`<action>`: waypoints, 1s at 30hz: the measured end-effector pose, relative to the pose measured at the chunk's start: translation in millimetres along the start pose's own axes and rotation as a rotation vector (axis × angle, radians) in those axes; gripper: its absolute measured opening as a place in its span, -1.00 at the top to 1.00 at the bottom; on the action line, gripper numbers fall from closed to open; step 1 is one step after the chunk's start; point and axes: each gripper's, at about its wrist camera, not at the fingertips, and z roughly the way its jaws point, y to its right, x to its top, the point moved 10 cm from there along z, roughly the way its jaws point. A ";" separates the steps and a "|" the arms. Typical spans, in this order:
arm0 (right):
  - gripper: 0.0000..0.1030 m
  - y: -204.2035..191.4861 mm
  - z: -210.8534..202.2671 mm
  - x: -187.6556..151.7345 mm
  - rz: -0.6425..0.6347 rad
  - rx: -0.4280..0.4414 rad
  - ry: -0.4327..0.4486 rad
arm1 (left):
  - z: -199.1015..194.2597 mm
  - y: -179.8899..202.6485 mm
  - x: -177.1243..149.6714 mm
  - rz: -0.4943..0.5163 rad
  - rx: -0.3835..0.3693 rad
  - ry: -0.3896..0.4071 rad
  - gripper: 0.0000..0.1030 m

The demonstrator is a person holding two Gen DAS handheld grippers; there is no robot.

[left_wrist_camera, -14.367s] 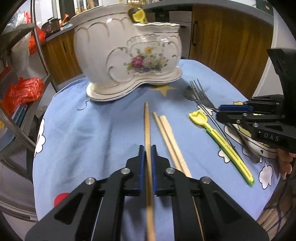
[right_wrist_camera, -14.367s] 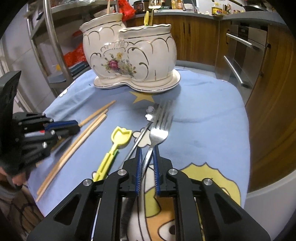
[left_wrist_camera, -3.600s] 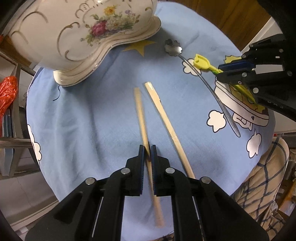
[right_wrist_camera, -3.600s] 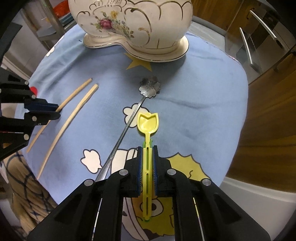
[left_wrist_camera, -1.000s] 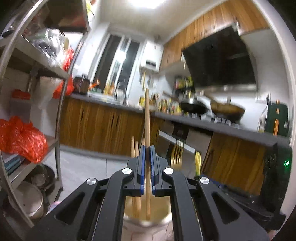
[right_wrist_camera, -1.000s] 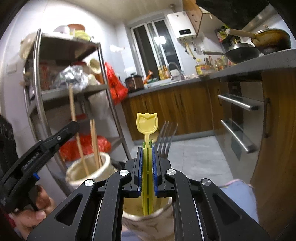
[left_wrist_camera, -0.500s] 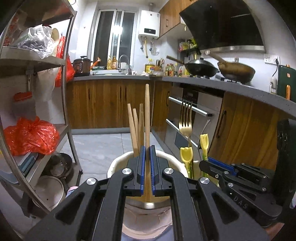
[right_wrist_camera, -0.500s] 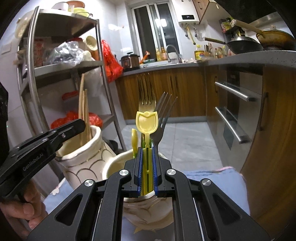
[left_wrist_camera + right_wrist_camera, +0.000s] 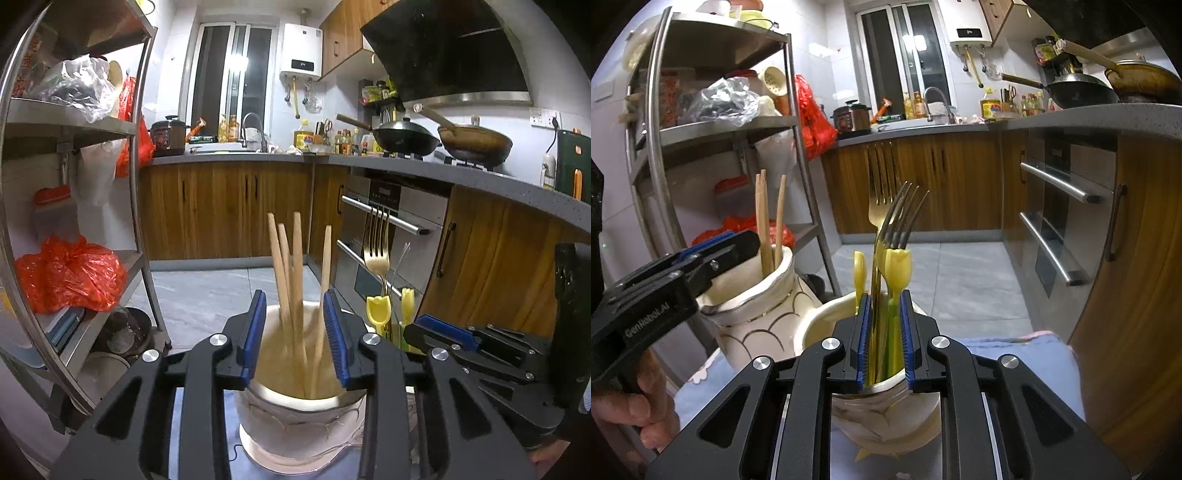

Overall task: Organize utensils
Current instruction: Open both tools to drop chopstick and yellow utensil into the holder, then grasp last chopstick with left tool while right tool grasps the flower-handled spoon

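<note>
Bright indoor light, window glare (fisheye edges bend, corners black).

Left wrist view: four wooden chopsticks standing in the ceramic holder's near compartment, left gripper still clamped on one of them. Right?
Not quite. The left gripper isn't clamped: the left wrist view shows its jaws have just been opening, and the blue pads stand clear on either side of the chopsticks. The rest holds: four wooden chopsticks stand in the near compartment of the ceramic holder.
</note>
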 end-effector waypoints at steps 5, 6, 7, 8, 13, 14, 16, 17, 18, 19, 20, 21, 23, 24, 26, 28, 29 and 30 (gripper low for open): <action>0.64 0.5 -10.5 1.9 -0.016 -0.003 0.013 | -16.3 -4.6 5.4 -0.004 -0.001 0.031 0.16; 0.64 0.9 -12.8 1.8 -0.018 -0.003 0.014 | -19.0 -5.0 5.2 -0.004 0.000 0.032 0.14; 0.63 1.5 -16.0 1.5 -0.022 -0.004 0.015 | -23.0 -6.7 3.6 -0.005 -0.001 0.033 0.07; 0.62 2.6 -19.6 1.0 -0.025 -0.007 0.018 | -26.7 -8.0 1.6 -0.009 0.000 0.031 0.03; 0.59 9.4 -34.4 -9.0 -0.014 -0.008 0.005 | -42.4 -16.2 -8.9 -0.029 0.006 0.015 -0.07; 0.58 11.0 -36.9 -13.1 -0.011 -0.008 -0.003 | -47.9 -16.9 -10.3 -0.033 0.003 0.015 -0.09; 0.57 14.8 -39.3 -22.4 -0.004 -0.005 -0.025 | -53.8 -16.4 -11.4 -0.035 -0.002 0.015 -0.11; 0.56 16.4 -39.8 -26.9 -0.001 -0.005 -0.038 | -58.7 -15.3 -12.7 -0.031 -0.003 0.017 -0.12; 0.56 19.0 -39.8 -33.2 0.004 -0.005 -0.057 | -61.5 -14.3 -14.0 -0.026 -0.005 0.016 -0.17; 0.55 20.5 -39.3 -37.0 0.007 -0.004 -0.071 | -63.2 -12.8 -15.5 -0.023 -0.007 0.014 -0.20; 0.55 22.5 -38.9 -42.1 0.011 -0.003 -0.087 | -64.9 -10.6 -18.5 -0.017 -0.009 0.008 -0.21; 0.55 23.6 -38.8 -45.7 0.014 -0.003 -0.099 | -66.0 -8.3 -22.7 -0.010 -0.010 -0.001 -0.21; 0.55 26.4 -38.8 -58.1 0.024 -0.002 -0.139 | -67.4 -4.3 -33.7 0.002 -0.015 -0.026 -0.21; 0.55 26.5 -39.1 -62.9 0.031 0.003 -0.154 | -67.6 -0.9 -42.0 0.010 -0.022 -0.047 -0.21; 0.54 26.7 -39.0 -75.4 0.046 0.015 -0.195 | -67.9 5.6 -56.3 0.028 -0.031 -0.080 -0.21; 0.49 25.0 -39.7 -86.0 0.040 0.017 -0.226 | -68.8 12.5 -70.2 0.045 -0.039 -0.107 -0.21; 0.48 24.4 -40.1 -89.7 0.037 0.017 -0.235 | -69.0 16.0 -78.5 0.053 -0.042 -0.126 -0.21; 0.48 23.9 -40.6 -93.2 0.036 0.018 -0.244 | -68.8 18.4 -85.7 0.062 -0.045 -0.142 -0.21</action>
